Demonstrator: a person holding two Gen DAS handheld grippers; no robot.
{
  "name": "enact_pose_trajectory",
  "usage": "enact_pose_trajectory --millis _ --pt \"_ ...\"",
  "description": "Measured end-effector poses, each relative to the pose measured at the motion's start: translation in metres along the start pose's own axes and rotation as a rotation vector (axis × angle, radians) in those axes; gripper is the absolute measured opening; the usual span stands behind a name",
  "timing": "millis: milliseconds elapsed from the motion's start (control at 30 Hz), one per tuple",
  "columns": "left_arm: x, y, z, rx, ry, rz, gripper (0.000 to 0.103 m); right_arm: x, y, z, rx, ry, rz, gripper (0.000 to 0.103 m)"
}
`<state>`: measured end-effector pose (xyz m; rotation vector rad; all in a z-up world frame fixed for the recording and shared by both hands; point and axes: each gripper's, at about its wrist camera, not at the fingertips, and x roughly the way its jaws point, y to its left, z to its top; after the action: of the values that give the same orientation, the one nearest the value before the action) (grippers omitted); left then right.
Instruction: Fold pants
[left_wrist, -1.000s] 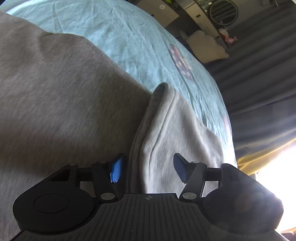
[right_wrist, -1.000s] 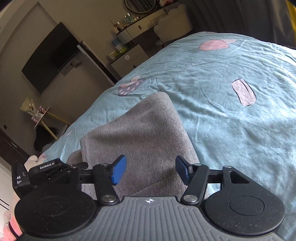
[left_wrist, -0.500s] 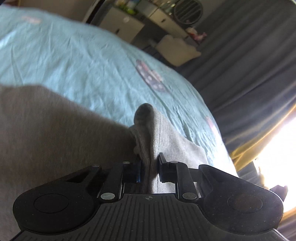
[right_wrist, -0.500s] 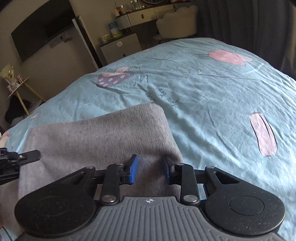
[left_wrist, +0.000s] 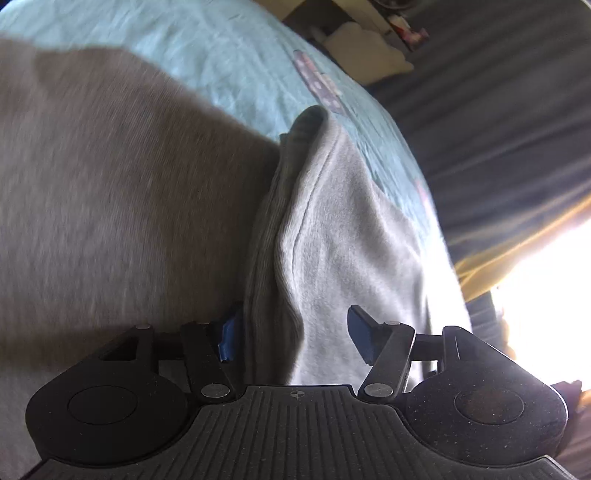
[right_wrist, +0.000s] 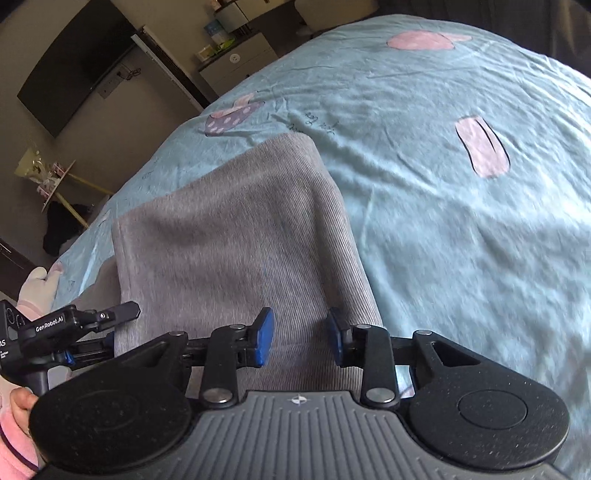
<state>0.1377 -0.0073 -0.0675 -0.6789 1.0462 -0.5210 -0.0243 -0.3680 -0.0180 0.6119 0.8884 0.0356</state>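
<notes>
Between both sets of blue pads, grey pants (right_wrist: 236, 236) lie folded on the blue bedsheet (right_wrist: 461, 206).

The left gripper (left_wrist: 291, 332) stands wide apart astride a raised fold ridge; the right gripper (right_wrist: 298, 341) is partly parted over the near edge, gripping nothing. To fold well, both should probably bite all layers at matching edges before lifting evenly.

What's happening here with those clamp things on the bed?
A person is folding grey pants on a light blue bedsheet, using a handheld gripper in each hand. The left gripper is open around a raised fold of fabric. The right gripper is open over the folded edge. Neither is pinching the cloth now.
</notes>
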Motion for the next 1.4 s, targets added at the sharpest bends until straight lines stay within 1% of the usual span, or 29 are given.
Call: enact_pose_trajectory --millis 33,100,133,167,200,267,367,400,433,467,500,533,567,633,667,800,833,900,967,1000,1033,1100,1167,1200,1267,1400 --pt "0.004 0.006 0.005 -0.052 0.002 -0.022 0.063 -0.001 -0.001 0.000 0.011 -0.001 -0.002 0.031" --pt "0.003 0.015 0.005 -0.132 0.013 -0.052 0.053 0.000 0.007 0.000 -0.017 0.002 -0.031 0.031" --pt "0.004 0.016 0.001 -0.155 0.027 -0.050 0.043 0.000 0.012 -0.002 -0.051 0.001 -0.051 0.032" --pt "0.005 0.018 0.001 -0.166 0.042 -0.040 0.032 0.001 0.017 -0.003 -0.081 -0.002 -0.062 0.036" --pt "0.007 0.017 0.000 -0.165 0.048 -0.018 0.026 0.002 0.022 -0.004 -0.103 -0.002 -0.065 0.041" --pt "0.007 0.014 -0.001 -0.148 0.044 0.017 0.021 0.004 0.028 -0.005 -0.137 0.001 -0.075 0.049" --pt "0.002 0.002 -0.002 -0.106 0.018 0.057 0.017 0.000 0.036 -0.005 -0.176 -0.009 -0.103 0.050" --pt "0.002 -0.003 0.000 -0.081 0.007 0.069 0.017 -0.005 0.039 -0.006 -0.178 -0.025 -0.108 0.051" --pt "-0.003 -0.007 0.000 -0.062 -0.002 0.074 0.017 -0.011 0.041 -0.006 -0.171 -0.045 -0.098 0.056" --pt "-0.006 -0.010 0.002 -0.049 -0.009 0.068 0.017 -0.016 0.042 -0.007 -0.161 -0.065 -0.083 0.066" --pt "-0.012 -0.011 0.003 -0.037 -0.019 0.064 0.017 -0.019 0.042 -0.007 -0.156 -0.079 -0.067 0.068" --pt "-0.018 -0.012 0.003 -0.024 -0.031 0.064 0.017 -0.020 0.044 -0.008 -0.159 -0.086 -0.057 0.069" --pt "-0.024 -0.013 0.003 -0.001 -0.048 0.084 0.017 -0.021 0.045 -0.009 -0.163 -0.090 -0.055 0.069" --pt "-0.035 -0.011 0.004 0.062 -0.081 0.141 0.017 -0.019 0.050 -0.009 -0.178 -0.088 -0.059 0.069" --pt "-0.041 -0.007 0.004 0.074 -0.096 0.165 0.017 -0.016 0.051 -0.009 -0.181 -0.082 -0.063 0.069" --pt "-0.055 0.017 0.002 0.053 -0.124 0.233 0.018 -0.004 0.058 -0.009 -0.178 -0.058 -0.071 0.068" --pt "-0.057 0.022 0.000 0.056 -0.127 0.236 0.020 -0.002 0.060 -0.009 -0.183 -0.060 -0.072 0.068" --pt "-0.058 0.026 -0.005 0.054 -0.146 0.239 0.023 0.000 0.066 -0.010 -0.202 -0.074 -0.070 0.061" --pt "-0.059 0.031 -0.007 0.020 -0.161 0.223 0.027 -0.001 0.071 -0.010 -0.228 -0.101 -0.079 0.044" --pt "-0.061 0.033 -0.007 -0.001 -0.170 0.210 0.028 0.001 0.074 -0.009 -0.240 -0.103 -0.073 0.039" --pt "-0.061 0.035 -0.007 -0.017 -0.181 0.202 0.031 0.004 0.075 -0.009 -0.249 -0.094 -0.074 0.033" --pt "-0.065 0.038 -0.005 -0.025 -0.207 0.208 0.034 0.015 0.078 -0.009 -0.266 -0.058 -0.107 0.033" --pt "-0.067 0.038 -0.003 -0.033 -0.227 0.207 0.044 0.033 0.075 -0.007 -0.260 0.025 -0.131 0.033" --pt "-0.067 0.038 -0.001 -0.036 -0.233 0.199 0.046 0.040 0.074 -0.006 -0.244 0.040 -0.140 0.033" --pt "-0.064 0.036 0.006 -0.029 -0.219 0.199 0.047 0.045 0.075 -0.002 -0.236 0.023 -0.143 0.033" --pt "-0.051 0.026 0.028 0.019 -0.210 0.227 0.052 0.053 0.087 0.005 -0.295 -0.037 -0.150 0.035"
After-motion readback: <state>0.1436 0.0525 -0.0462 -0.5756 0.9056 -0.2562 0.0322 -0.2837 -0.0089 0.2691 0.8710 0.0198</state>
